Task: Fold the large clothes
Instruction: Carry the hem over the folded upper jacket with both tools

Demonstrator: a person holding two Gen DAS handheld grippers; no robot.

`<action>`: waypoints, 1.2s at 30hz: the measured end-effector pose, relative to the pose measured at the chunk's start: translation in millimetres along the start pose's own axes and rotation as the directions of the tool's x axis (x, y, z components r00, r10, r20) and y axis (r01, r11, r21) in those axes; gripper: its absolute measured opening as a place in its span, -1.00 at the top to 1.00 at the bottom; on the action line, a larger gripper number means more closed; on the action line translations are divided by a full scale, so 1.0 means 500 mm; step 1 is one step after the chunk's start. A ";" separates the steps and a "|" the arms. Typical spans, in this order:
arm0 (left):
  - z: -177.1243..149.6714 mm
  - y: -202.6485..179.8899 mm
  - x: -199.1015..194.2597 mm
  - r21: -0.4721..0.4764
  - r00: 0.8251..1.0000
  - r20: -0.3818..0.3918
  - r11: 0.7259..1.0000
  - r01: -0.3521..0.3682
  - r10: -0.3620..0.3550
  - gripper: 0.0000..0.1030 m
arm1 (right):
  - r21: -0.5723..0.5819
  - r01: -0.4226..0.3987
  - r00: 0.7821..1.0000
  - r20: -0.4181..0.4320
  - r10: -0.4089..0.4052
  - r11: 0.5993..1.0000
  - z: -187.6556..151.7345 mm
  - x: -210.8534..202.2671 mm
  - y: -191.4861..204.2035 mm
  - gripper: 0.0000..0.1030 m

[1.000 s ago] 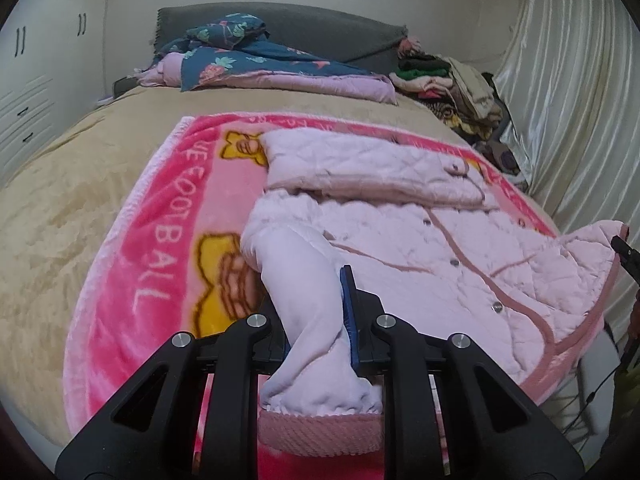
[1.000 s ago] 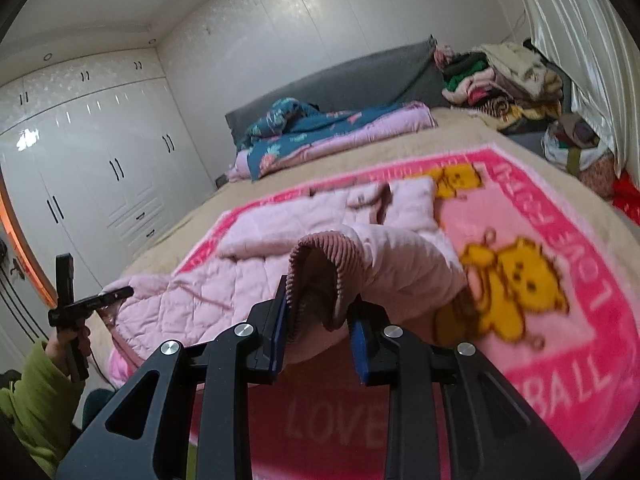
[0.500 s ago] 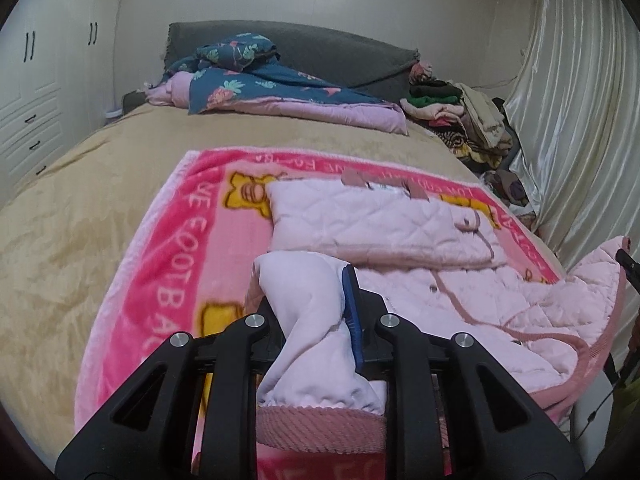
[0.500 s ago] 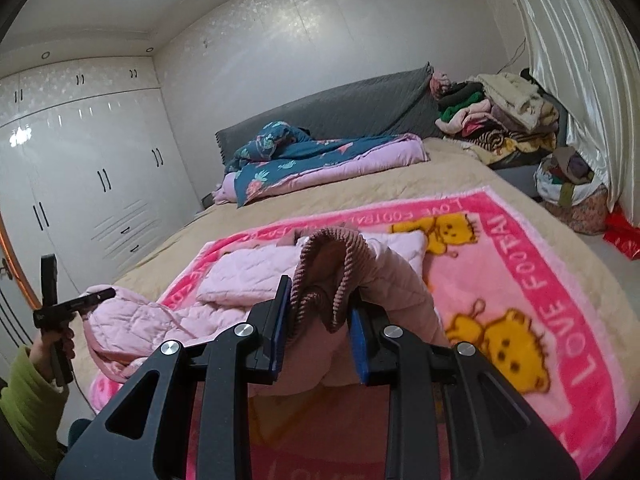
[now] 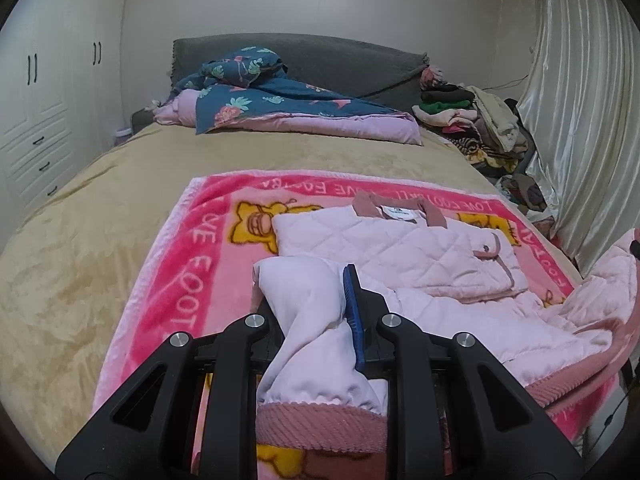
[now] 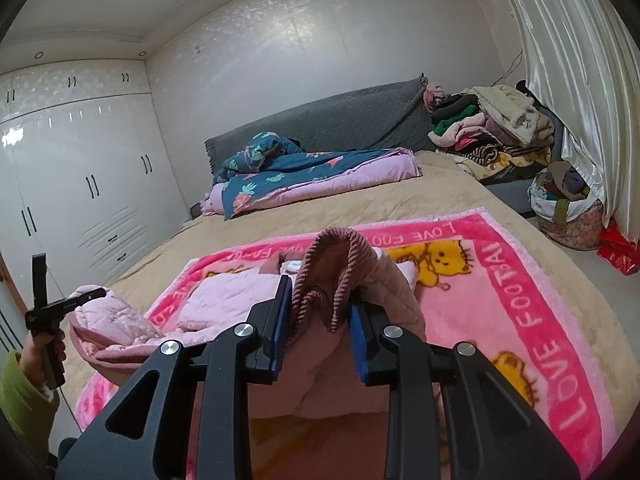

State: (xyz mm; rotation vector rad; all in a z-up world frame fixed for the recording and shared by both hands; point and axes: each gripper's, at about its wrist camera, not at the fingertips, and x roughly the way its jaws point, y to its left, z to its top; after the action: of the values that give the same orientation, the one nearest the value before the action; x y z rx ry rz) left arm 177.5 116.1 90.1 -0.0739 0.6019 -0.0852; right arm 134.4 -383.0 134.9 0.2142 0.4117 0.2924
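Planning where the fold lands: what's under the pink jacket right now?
The pink cartoon blanket lies under the pink jacket, over the tan bedspread. Its middle is covered, so anything there stays hidden.

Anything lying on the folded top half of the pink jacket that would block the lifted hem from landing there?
Nothing visible. Both hand-held grippers hold the hem; the quilted pink jacket ahead lies bare on the pink blanket.

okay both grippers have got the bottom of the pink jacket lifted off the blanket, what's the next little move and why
Probably carry the hem forward toward the collar. The left gripper and right gripper are each shut on the jacket, its lower part raised off the blanket, while the top half lies flat with a sleeve folded across. Bringing the hem up there would halve it.
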 end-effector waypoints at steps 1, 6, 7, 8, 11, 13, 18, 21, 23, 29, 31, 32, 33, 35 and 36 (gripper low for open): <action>0.003 0.000 0.005 -0.002 1.000 0.003 1.000 -0.004 0.004 0.70 | 0.000 0.004 1.000 0.002 -0.004 1.000 0.005 0.009 -0.002 0.51; 0.015 -0.011 0.031 0.018 0.999 0.012 0.999 -0.041 0.041 0.70 | -0.007 0.018 1.000 0.006 -0.018 1.000 0.024 0.043 -0.009 0.51; 0.018 -0.013 0.037 0.023 0.999 0.014 0.999 -0.048 0.048 0.70 | -0.008 0.021 1.000 0.007 -0.021 1.000 0.028 0.050 -0.011 0.51; 0.020 -0.013 0.041 0.026 0.999 0.014 0.998 -0.052 0.051 0.70 | -0.008 0.024 1.000 0.007 -0.024 1.000 0.031 0.056 -0.013 0.51; 0.026 -0.014 0.055 0.029 0.998 0.014 0.998 -0.062 0.062 0.70 | -0.010 0.035 0.999 0.005 -0.035 0.999 0.037 0.076 -0.020 0.51; 0.029 -0.017 0.063 0.032 0.998 0.017 0.997 -0.068 0.068 0.70 | -0.012 0.039 0.999 0.001 -0.039 0.999 0.039 0.088 -0.025 0.51; 0.031 -0.023 0.085 0.053 0.996 0.018 0.994 -0.091 0.090 0.70 | -0.013 0.055 0.998 -0.010 -0.055 0.998 0.040 0.115 -0.036 0.51; 0.032 -0.024 0.098 0.062 0.995 0.019 0.994 -0.095 0.094 0.70 | -0.008 0.061 0.998 -0.020 -0.061 0.998 0.039 0.131 -0.042 0.51; 0.033 -0.026 0.108 0.067 0.995 0.017 0.993 -0.097 0.096 0.70 | -0.006 0.069 0.997 -0.030 -0.069 0.998 0.039 0.147 -0.046 0.51; 0.037 -0.027 0.155 0.069 0.996 0.007 0.994 -0.089 0.089 0.69 | 0.019 0.093 0.994 -0.057 -0.092 0.995 0.038 0.191 -0.065 0.50; 0.038 -0.027 0.169 0.067 0.996 0.000 0.994 -0.086 0.087 0.69 | 0.021 0.103 0.993 -0.062 -0.102 0.994 0.039 0.204 -0.069 0.50; 0.039 -0.025 0.180 0.064 0.996 -0.006 0.994 -0.084 0.085 0.69 | 0.023 0.110 0.992 -0.065 -0.108 0.994 0.039 0.212 -0.070 0.50; 0.040 -0.024 0.186 0.064 0.996 -0.010 0.994 -0.085 0.085 0.69 | 0.024 0.115 0.991 -0.067 -0.113 0.993 0.040 0.218 -0.072 0.49; 0.040 -0.024 0.200 0.070 0.996 -0.019 0.994 -0.085 0.087 0.69 | 0.024 0.127 0.990 -0.072 -0.125 0.992 0.042 0.231 -0.074 0.49; 0.041 -0.025 0.209 0.075 0.996 -0.024 0.993 -0.087 0.089 0.69 | 0.023 0.133 0.989 -0.074 -0.131 0.991 0.043 0.236 -0.074 0.49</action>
State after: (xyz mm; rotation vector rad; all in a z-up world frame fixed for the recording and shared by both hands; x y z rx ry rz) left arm 274.1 94.2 49.3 0.0260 0.6275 -0.0226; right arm 255.5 -383.1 101.6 0.2032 0.4992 0.1645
